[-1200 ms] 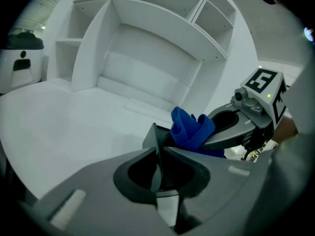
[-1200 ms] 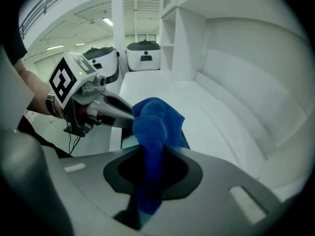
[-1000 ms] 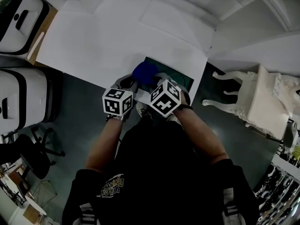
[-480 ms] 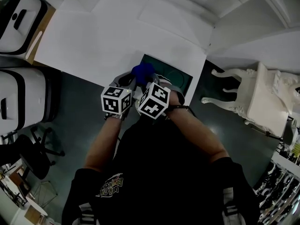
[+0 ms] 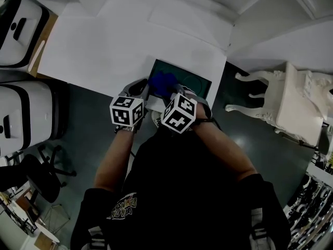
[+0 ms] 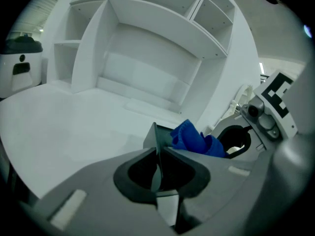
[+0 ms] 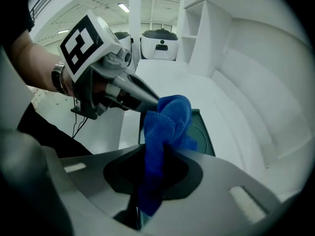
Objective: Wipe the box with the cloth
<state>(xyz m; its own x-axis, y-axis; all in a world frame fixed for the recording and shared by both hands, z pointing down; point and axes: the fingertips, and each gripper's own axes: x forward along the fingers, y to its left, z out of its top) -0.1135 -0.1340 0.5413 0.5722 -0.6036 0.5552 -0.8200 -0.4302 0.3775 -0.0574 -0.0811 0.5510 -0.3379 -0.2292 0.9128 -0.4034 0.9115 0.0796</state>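
A dark green flat box (image 5: 195,81) lies at the near edge of the white table (image 5: 104,51). My left gripper (image 5: 142,91) is shut on the box's left wall (image 6: 156,137), a thin edge caught between its jaws (image 6: 157,157). My right gripper (image 5: 174,91) is shut on a blue cloth (image 5: 163,82), which bunches out of its jaws (image 7: 152,178) and rests on the box (image 7: 202,130). From the left gripper view the cloth (image 6: 193,138) sits on top of the box, with the right gripper (image 6: 263,119) behind it.
Two white machines (image 5: 21,22) (image 5: 23,116) stand left of the table. A white ornate chair (image 5: 291,105) stands on the floor at the right, and a dark office chair (image 5: 39,178) at the lower left. White shelving (image 6: 147,43) rises behind the table.
The right gripper swung left and then back right, sliding the blue cloth across the box top. The left gripper kept its hold on the box's wall.
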